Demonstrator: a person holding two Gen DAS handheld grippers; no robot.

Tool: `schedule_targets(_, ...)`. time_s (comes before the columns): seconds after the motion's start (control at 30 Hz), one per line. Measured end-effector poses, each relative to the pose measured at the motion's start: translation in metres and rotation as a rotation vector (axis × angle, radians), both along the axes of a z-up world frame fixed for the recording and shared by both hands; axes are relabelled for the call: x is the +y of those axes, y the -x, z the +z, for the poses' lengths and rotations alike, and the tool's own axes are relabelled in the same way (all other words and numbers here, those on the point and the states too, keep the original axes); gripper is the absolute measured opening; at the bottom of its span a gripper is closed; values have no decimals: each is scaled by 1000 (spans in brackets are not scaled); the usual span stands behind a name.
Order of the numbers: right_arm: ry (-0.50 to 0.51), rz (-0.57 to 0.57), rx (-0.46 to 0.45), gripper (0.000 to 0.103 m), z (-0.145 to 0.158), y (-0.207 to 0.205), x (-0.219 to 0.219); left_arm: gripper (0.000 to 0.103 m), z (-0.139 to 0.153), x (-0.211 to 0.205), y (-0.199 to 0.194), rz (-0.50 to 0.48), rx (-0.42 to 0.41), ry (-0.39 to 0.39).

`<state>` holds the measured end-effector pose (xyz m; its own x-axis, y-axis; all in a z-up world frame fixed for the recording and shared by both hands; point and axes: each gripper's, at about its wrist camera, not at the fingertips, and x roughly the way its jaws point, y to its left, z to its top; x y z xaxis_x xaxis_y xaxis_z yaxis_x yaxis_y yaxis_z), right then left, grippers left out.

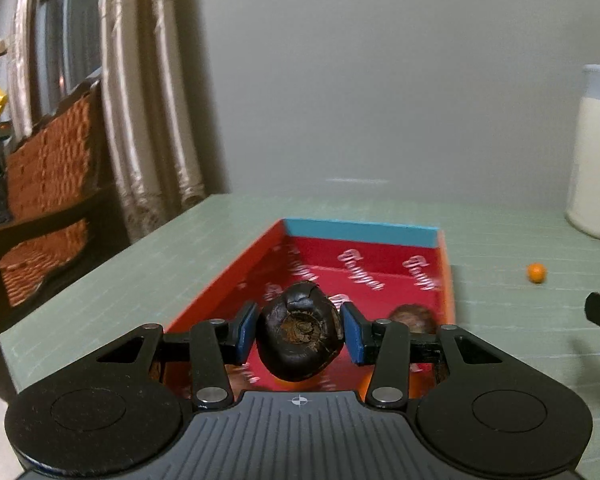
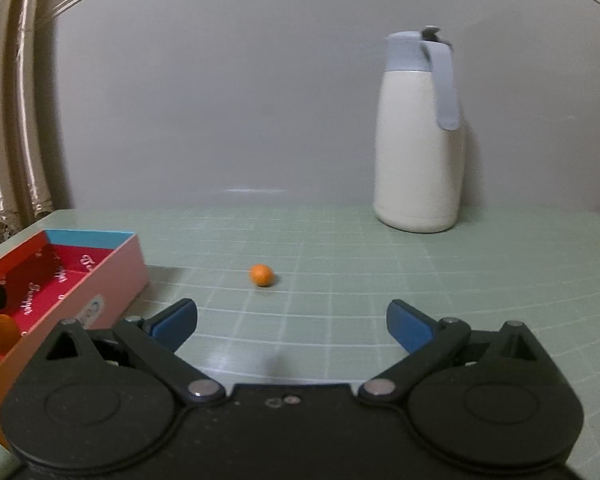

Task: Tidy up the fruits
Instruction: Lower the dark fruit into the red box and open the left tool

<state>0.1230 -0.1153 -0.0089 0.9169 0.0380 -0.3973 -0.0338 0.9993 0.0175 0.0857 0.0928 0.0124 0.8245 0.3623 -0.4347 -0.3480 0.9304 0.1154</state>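
One small round orange fruit (image 2: 261, 275) lies on the green mat right of the one red cardboard box (image 1: 446, 268). The left gripper (image 1: 299, 329) grips one dark brown fruit (image 1: 299, 338) over it; the right gripper (image 2: 292, 322) gapes wide.

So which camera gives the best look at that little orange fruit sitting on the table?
The right wrist view: the small orange fruit lies near the middle, ahead of the open right claw, whole and unobstructed. In the left wrist view it is only a tiny dot far to the right, beyond the red box.

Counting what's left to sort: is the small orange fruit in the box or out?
Out. The orange fruit sits on the green mat, apart from the red box.
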Motion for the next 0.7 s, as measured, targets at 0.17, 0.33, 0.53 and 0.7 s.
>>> schedule_targets(0.17,6,33,7,102,-3,-3,16,45,-7,18,-3,30,40,42)
schedule_targets(0.33,12,55,17,102,-6,-6,28,45,-13,28,0,37,53,65)
schedule_targets(0.53,8,62,27,102,-8,-12,35,86,-13,33,2,47,53,70)
schedule_targets(0.7,0,62,31,102,-8,-17,37,87,-7,27,10,50,-1,5)
